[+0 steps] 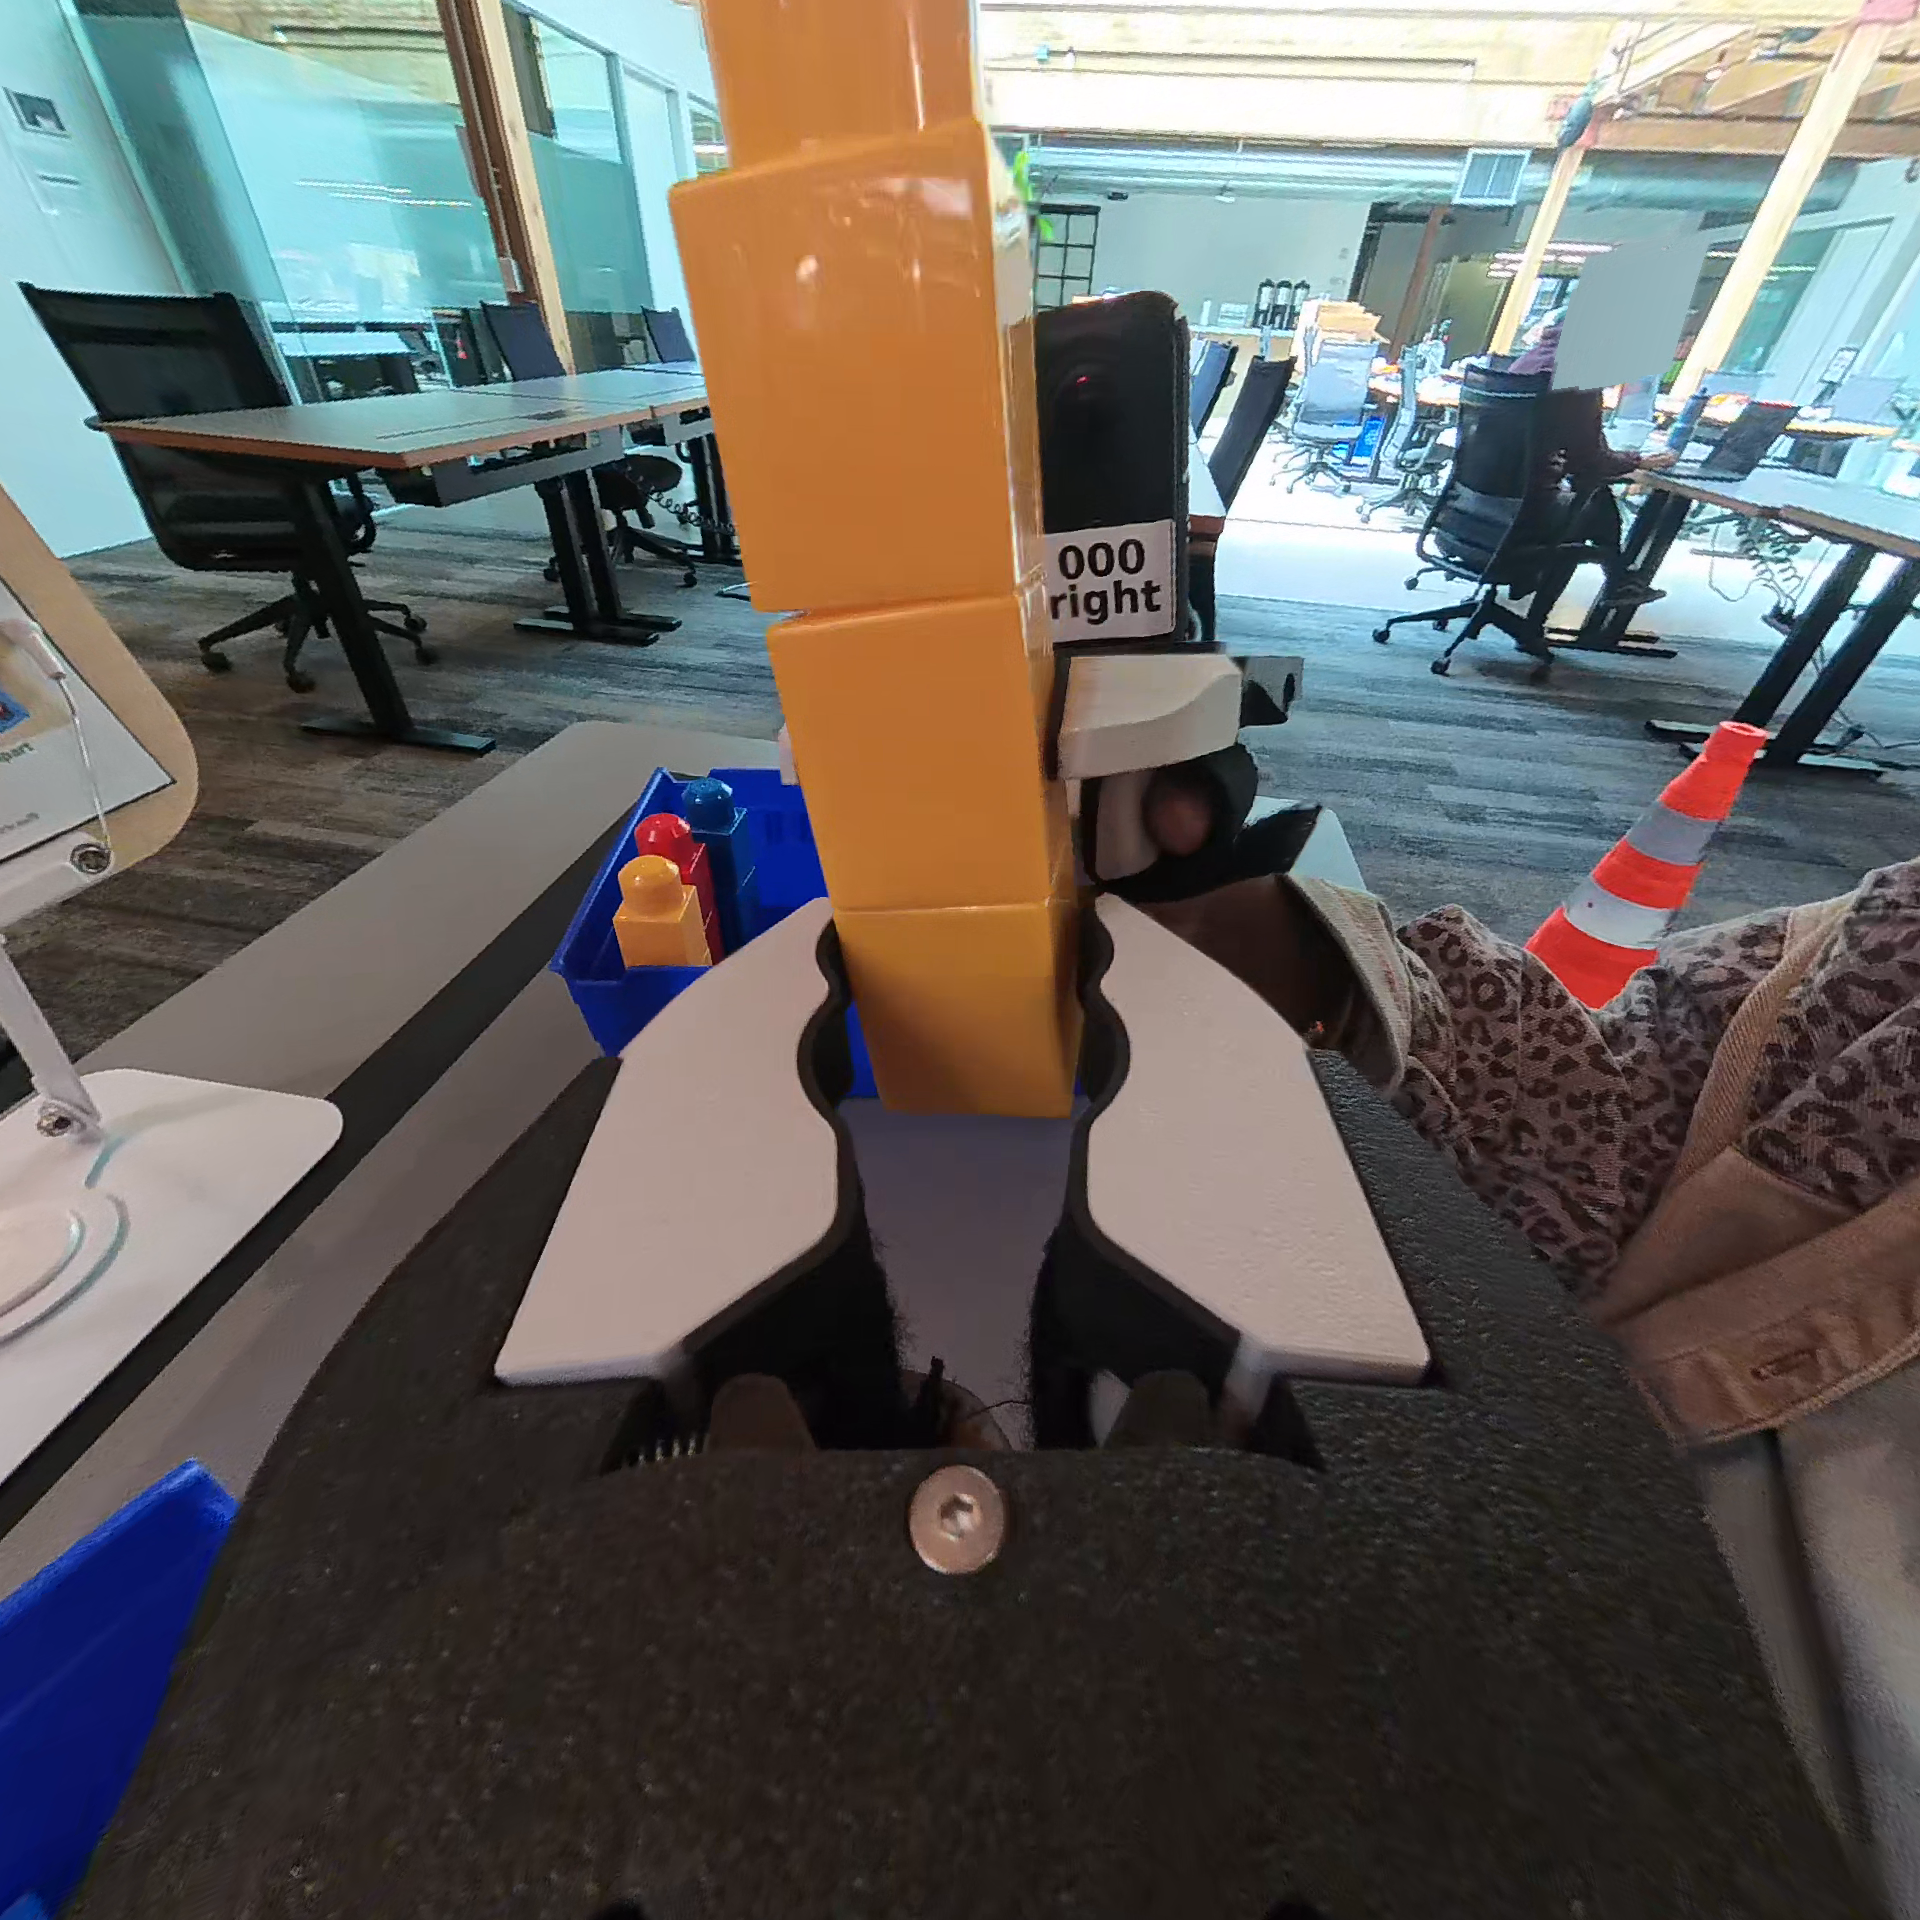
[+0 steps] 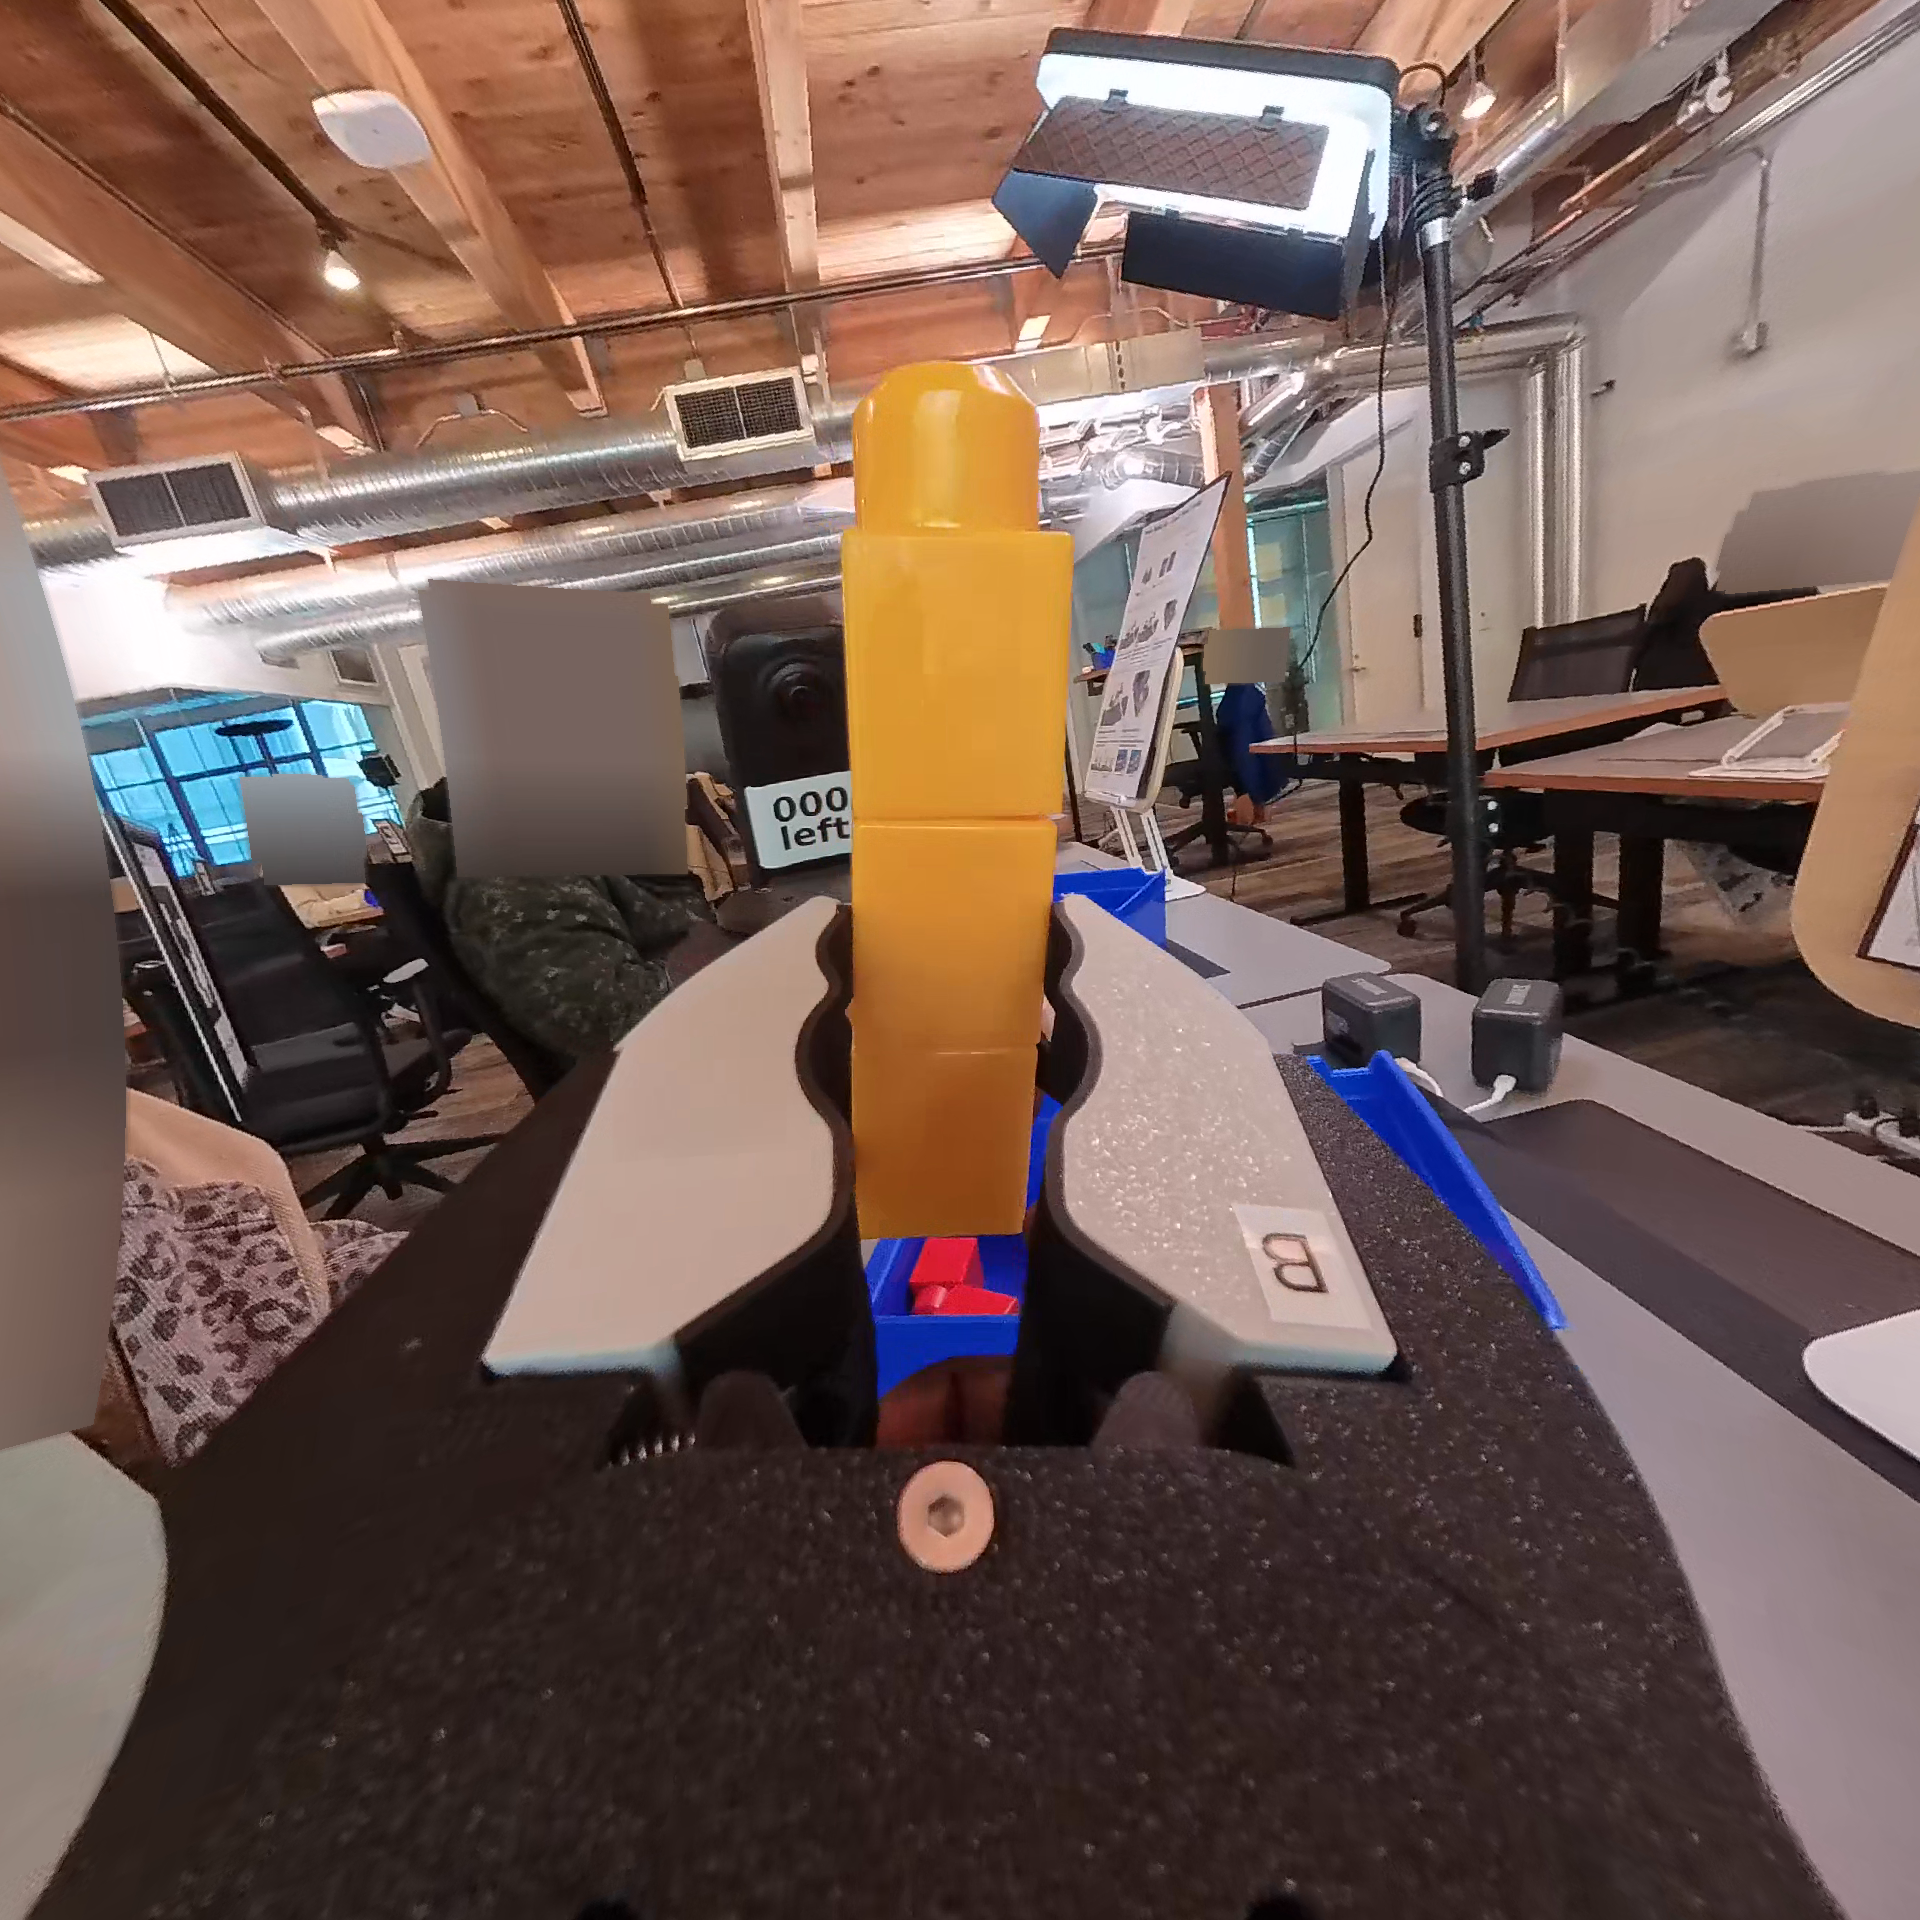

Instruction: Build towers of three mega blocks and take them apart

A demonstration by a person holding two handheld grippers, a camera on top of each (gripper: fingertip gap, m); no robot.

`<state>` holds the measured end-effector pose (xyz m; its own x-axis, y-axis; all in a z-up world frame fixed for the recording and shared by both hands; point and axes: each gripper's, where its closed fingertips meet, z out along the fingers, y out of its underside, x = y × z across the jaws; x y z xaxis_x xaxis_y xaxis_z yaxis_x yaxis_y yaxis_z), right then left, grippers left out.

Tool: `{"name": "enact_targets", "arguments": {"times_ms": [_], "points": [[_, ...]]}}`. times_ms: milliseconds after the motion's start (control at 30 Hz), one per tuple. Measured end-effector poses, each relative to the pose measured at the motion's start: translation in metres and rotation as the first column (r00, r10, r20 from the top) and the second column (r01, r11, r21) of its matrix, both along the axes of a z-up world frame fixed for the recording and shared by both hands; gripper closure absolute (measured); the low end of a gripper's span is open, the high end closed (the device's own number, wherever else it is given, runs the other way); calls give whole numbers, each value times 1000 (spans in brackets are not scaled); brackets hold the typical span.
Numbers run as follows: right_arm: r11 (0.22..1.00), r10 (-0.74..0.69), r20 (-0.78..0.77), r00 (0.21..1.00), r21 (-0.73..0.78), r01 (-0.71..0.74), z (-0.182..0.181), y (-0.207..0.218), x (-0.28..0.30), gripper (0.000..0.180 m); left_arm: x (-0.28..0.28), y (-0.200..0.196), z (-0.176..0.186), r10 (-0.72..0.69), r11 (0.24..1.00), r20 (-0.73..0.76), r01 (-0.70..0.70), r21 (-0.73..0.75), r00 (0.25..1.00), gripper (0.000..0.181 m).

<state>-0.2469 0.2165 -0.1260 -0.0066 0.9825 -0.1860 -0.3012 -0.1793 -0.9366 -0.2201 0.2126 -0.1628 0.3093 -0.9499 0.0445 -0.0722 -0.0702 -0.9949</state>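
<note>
A tower of three yellow mega blocks [image 1: 894,623] stands upright in the air between both grippers; it also fills the centre of the right wrist view [image 2: 951,831]. My left gripper [image 1: 966,935] is shut on the tower's bottom block [image 1: 961,1003]. My right gripper [image 2: 948,925] is shut on the middle block [image 2: 948,935], and one of its white fingers [image 1: 1143,717] shows behind the tower in the left wrist view. A short yellow, red and blue stack [image 1: 681,883] stands in a blue bin [image 1: 613,997]. Red blocks [image 2: 951,1273] lie in a blue bin below the tower.
A person's leopard-print sleeve [image 1: 1558,1039] is on the right. An orange traffic cone [image 1: 1652,883] stands on the floor beyond. A white stand base [image 1: 135,1174] sits on the grey table at left. Two grey power adapters [image 2: 1444,1023], a light stand [image 2: 1455,623] and another blue bin [image 2: 1112,894] are on the right. Both grippers' tips are close together, under 4 cm apart.
</note>
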Motion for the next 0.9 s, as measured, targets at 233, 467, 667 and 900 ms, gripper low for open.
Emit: {"name": "enact_targets", "arguments": {"times_ms": [233, 467, 667, 900], "points": [[1000, 21, 11, 1000, 21, -22, -2, -3, 0, 144, -2, -3, 1, -35, 999, 26, 35, -13, 999, 143], [996, 78, 34, 996, 32, -79, -7, -7, 2, 145, -7, -9, -1, -68, 998, 11, 68, 1, 998, 144], [999, 12, -70, 997, 44, -9, 13, 1, 27, 135, -18, -8, -7, -53, 998, -38, 54, 30, 998, 145], [997, -23, -127, 992, 65, 31, 22, 3, 42, 135, -14, -16, -18, -110, 993, -101, 113, 27, 989, 145]]}}
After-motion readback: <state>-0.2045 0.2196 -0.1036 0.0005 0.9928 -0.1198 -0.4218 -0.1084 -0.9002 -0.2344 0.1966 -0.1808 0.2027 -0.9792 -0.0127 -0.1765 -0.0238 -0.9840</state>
